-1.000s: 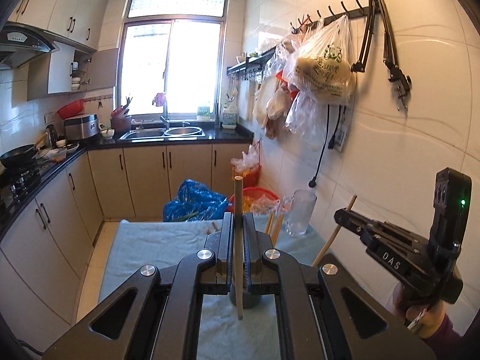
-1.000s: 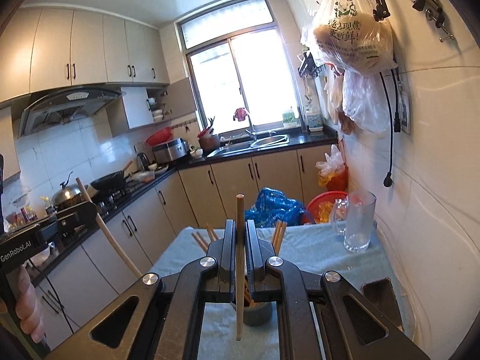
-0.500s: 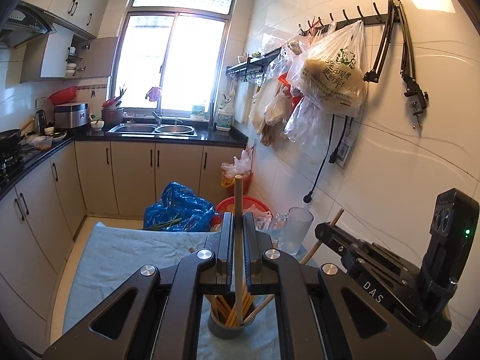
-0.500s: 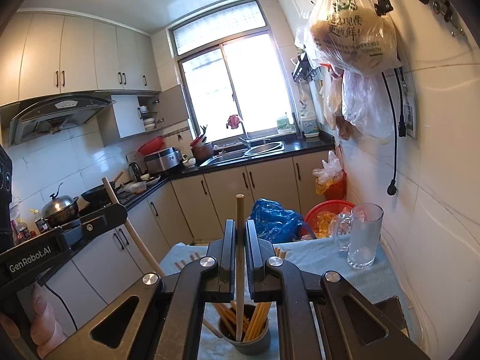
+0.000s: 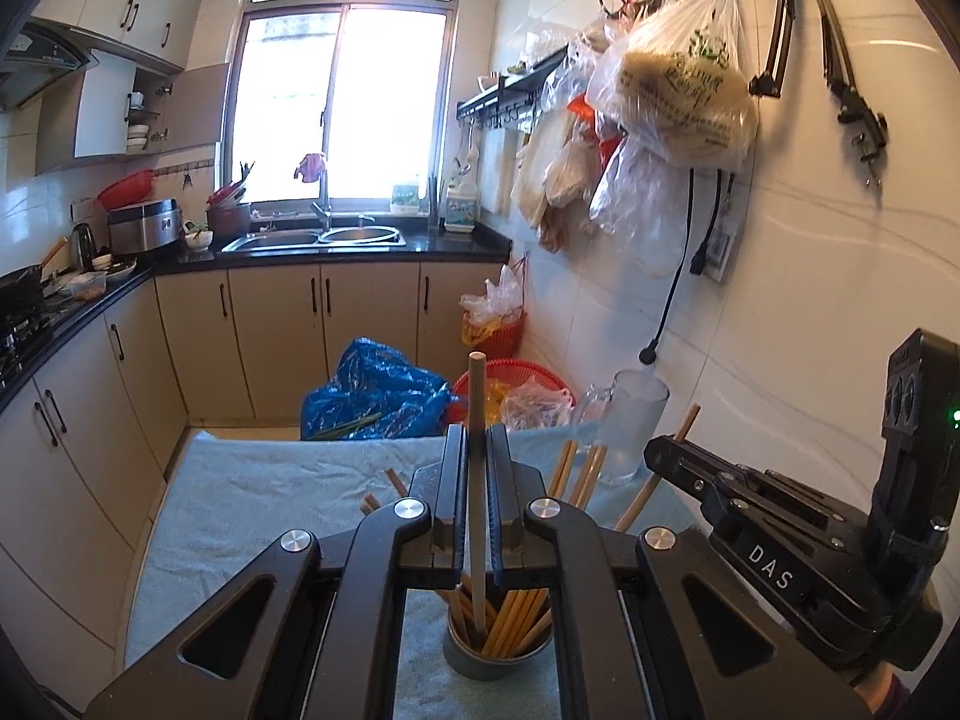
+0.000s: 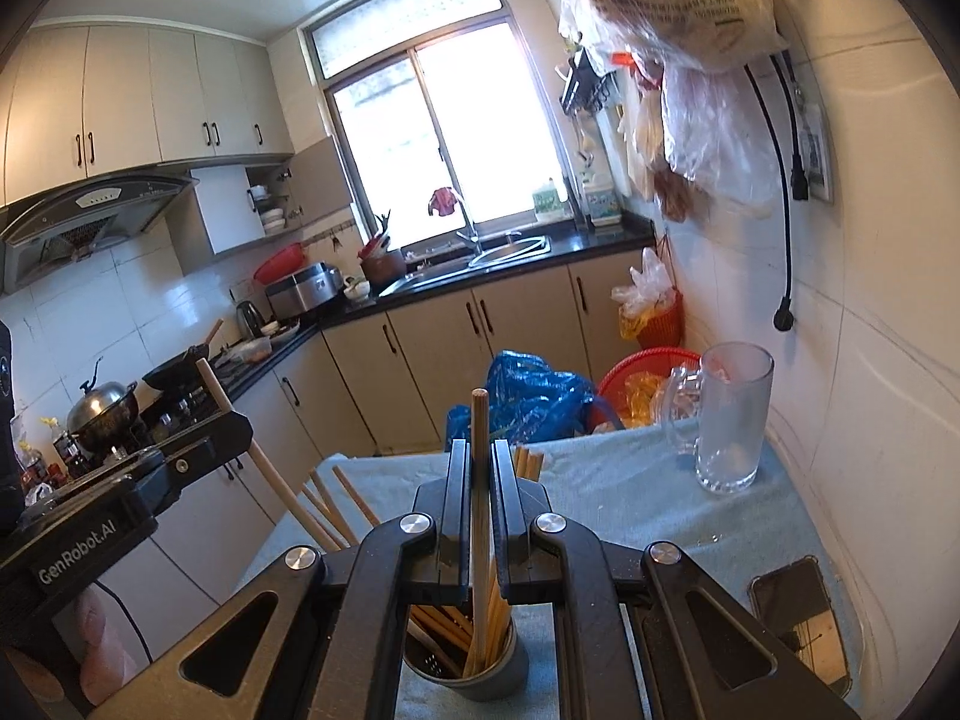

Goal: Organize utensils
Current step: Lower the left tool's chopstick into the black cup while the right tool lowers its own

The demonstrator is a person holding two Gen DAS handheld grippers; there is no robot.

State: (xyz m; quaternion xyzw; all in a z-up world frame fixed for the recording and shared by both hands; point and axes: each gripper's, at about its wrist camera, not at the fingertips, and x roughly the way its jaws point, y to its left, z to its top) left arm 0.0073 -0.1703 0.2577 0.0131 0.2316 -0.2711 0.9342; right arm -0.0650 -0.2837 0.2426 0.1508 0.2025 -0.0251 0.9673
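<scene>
My left gripper [image 5: 477, 441] is shut on an upright wooden chopstick [image 5: 477, 384]. Its lower end dips into a grey cup [image 5: 480, 663] holding several chopsticks, on a light blue towel [image 5: 270, 498]. My right gripper [image 6: 480, 456] is shut on another chopstick [image 6: 479, 414], whose lower end reaches into the same cup [image 6: 498, 681]. In the left wrist view the right gripper [image 5: 663, 450] leans in from the right with its slanted chopstick [image 5: 651, 483]. In the right wrist view the left gripper [image 6: 231, 426] comes in from the left with its chopstick [image 6: 264, 462].
A clear glass mug [image 6: 732, 420] stands at the towel's far right by the tiled wall. Loose chopsticks [image 5: 378, 495] lie on the towel beyond the cup. A phone [image 6: 798, 618] lies at the right. A blue bag [image 5: 372, 390] and red baskets [image 5: 516, 384] sit on the floor behind.
Both grippers have sunk and drawn closer to the cup, each still gripping its chopstick. The cup now shows below both grippers, with the chopsticks' lower ends inside it.
</scene>
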